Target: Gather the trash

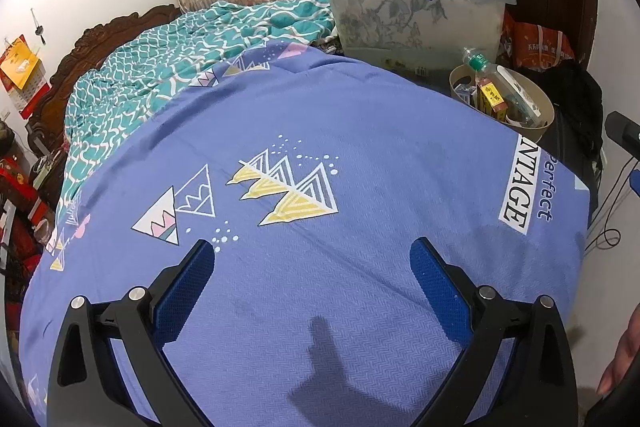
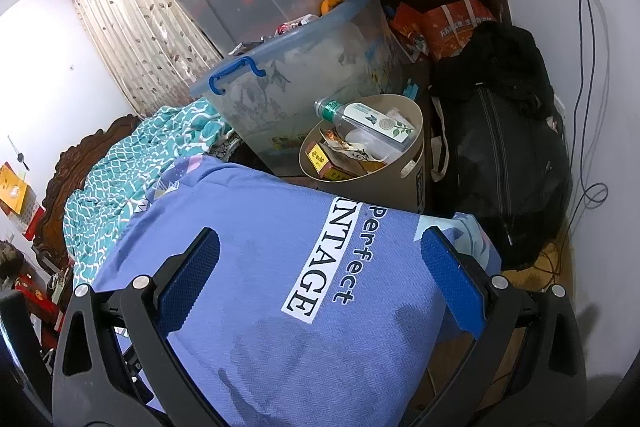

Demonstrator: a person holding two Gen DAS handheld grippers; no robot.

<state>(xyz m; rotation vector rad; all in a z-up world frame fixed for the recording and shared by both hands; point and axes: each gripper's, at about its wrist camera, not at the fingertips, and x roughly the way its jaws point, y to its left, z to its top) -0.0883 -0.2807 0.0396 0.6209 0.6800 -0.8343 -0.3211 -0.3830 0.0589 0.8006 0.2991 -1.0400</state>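
Right wrist view: right gripper gapes wide, empty, over the blue bedsheet; left gripper likewise. Ahead, the beige wastebasket looks full; search the sheet before reaching.

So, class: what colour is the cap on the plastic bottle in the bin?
Green cap, clearest in the right wrist view.

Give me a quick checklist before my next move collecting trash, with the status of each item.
1. Left gripper jaws open, holding nothing: ok.
2. Right gripper jaws open, holding nothing: ok.
3. Trash bin visible, top uncovered: ok.
4. Room left in bin: not ok; plastic bottle sticks above the rim.
5. Loose trash on the blue bedsheet: none visible.
6. Trash on the floor: cannot tell.
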